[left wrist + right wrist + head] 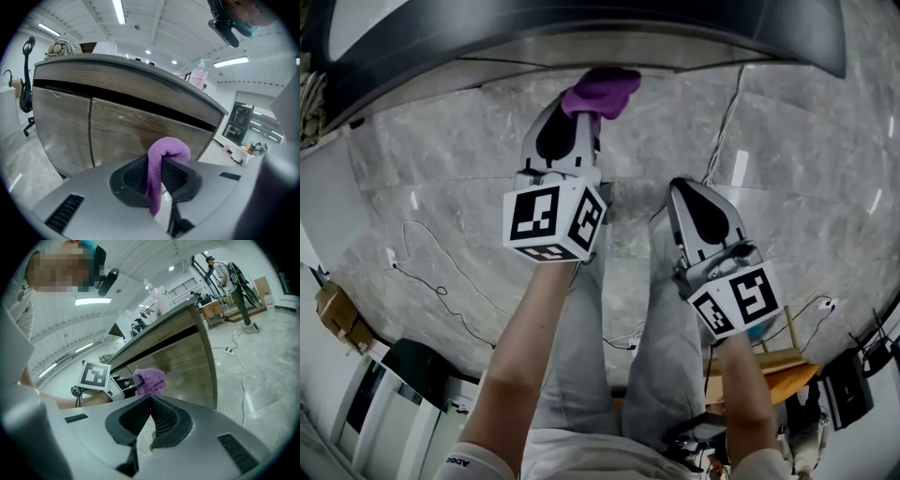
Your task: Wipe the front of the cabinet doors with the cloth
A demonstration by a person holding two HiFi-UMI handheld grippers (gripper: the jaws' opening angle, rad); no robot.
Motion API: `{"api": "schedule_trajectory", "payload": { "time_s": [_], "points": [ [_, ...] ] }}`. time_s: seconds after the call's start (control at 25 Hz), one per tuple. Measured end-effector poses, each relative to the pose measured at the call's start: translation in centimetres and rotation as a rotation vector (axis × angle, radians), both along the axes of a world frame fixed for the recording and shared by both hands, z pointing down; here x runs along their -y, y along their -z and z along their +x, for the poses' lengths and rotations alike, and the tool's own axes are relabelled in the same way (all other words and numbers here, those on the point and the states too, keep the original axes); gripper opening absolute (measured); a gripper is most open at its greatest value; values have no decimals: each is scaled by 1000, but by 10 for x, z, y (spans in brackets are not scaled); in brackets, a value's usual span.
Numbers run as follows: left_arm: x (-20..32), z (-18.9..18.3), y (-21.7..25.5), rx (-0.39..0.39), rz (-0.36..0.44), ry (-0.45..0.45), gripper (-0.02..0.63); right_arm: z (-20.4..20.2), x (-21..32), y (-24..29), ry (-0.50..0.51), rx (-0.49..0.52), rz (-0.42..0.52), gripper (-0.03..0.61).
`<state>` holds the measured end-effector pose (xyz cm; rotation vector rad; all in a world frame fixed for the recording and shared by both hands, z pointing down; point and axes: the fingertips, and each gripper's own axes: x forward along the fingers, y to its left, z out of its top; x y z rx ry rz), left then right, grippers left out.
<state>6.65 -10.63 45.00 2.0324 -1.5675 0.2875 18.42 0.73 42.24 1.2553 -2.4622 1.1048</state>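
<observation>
A purple cloth is pinched in my left gripper, which is shut on it and held up close to the wooden cabinet doors. In the left gripper view the cloth folds over between the jaws, with the door fronts just beyond it. My right gripper hangs lower and to the right, shut with nothing in it. The right gripper view shows its jaws meeting at the tips, with the cloth and the left gripper ahead by the cabinet's end door.
A dark countertop overhangs the doors. Grey marble floor lies below with thin cables trailing across it. The person's legs stand between the grippers. A black office chair stands left of the cabinet.
</observation>
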Motion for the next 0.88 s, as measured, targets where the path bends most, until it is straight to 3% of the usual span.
{"api": "schedule_trajectory", "payload": {
  "time_s": [0.24, 0.44, 0.68, 0.88],
  "points": [
    [6, 110, -21, -27, -17, -41, 52, 96, -15, -11, -33, -22, -18, 26],
    [27, 158, -42, -13, -40, -70, 52, 159, -11, -26, -116, -38, -29, 26],
    [48, 172, -61, -11, -71, -57, 52, 193, 0, -39, -182, -51, -42, 26],
    [54, 148, -65, -20, -83, -49, 52, 175, 9, -44, -172, -58, -41, 26]
  ]
}}
